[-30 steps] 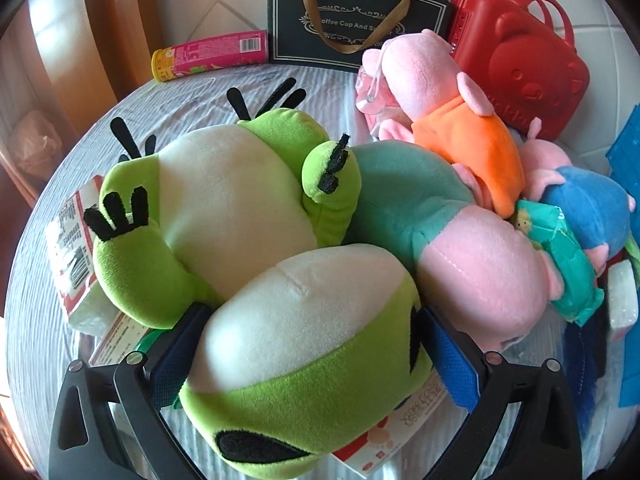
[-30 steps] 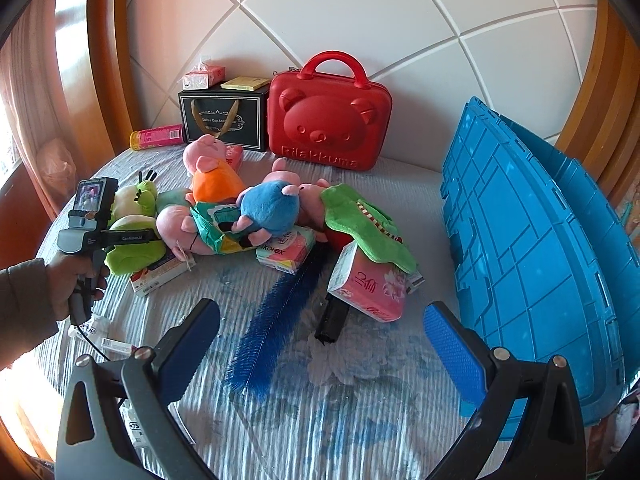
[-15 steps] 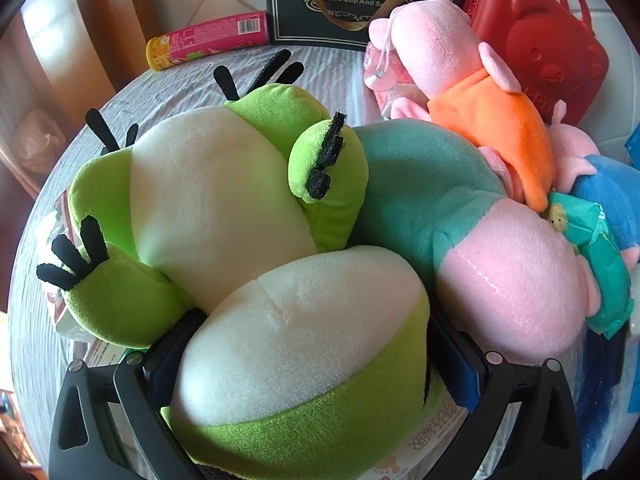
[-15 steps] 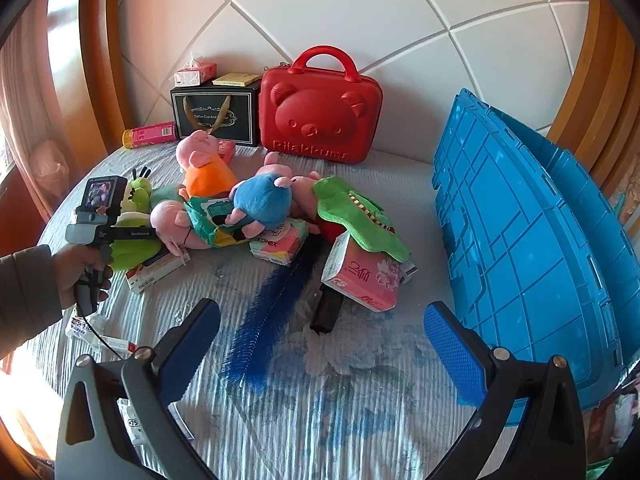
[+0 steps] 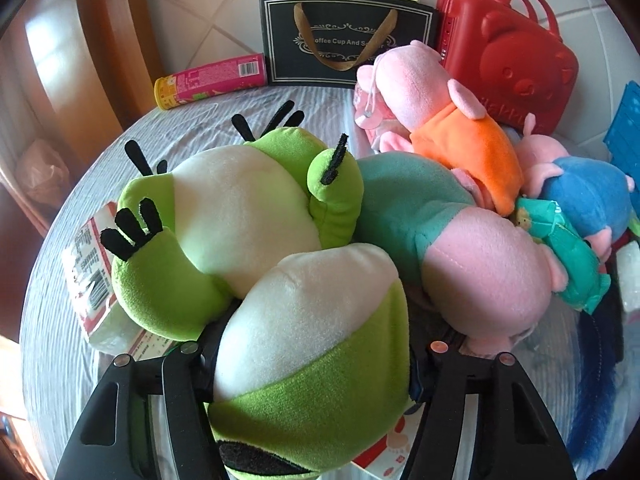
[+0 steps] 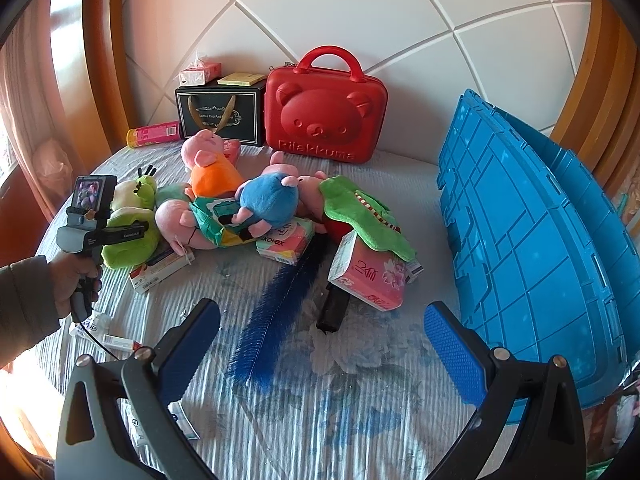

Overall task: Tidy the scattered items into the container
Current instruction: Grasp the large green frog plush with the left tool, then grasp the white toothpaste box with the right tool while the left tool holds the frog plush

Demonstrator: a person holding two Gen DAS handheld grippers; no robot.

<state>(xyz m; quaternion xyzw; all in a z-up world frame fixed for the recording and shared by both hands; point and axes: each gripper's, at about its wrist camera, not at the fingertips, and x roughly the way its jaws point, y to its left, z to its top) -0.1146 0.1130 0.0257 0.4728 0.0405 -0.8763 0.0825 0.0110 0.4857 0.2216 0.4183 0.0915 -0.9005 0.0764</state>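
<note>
My left gripper (image 5: 312,354) is shut on the head of a green and white frog plush (image 5: 240,216), pressing in on both sides; the pads are hidden by the plush. The frog also shows in the right wrist view (image 6: 128,216) with the left gripper (image 6: 132,236) on it, on the bed's left. Pig plushes (image 6: 208,168) and a blue one (image 6: 268,200) lie piled beside it. The blue crate (image 6: 532,248) stands tilted at the right. My right gripper (image 6: 320,344) is open and empty above the bedspread, near a blue feather brush (image 6: 280,300).
A red bear case (image 6: 324,108) and a black gift bag (image 6: 218,114) stand against the headboard, with a pink tube (image 6: 154,134) lying beside. Tissue packs (image 6: 368,276), a green plush (image 6: 360,212), a black object (image 6: 334,308) and small packets (image 6: 116,342) lie on the bed.
My left gripper has closed on the frog plush's head and drawn back a little with it. My right gripper has drifted slightly and stays open.
</note>
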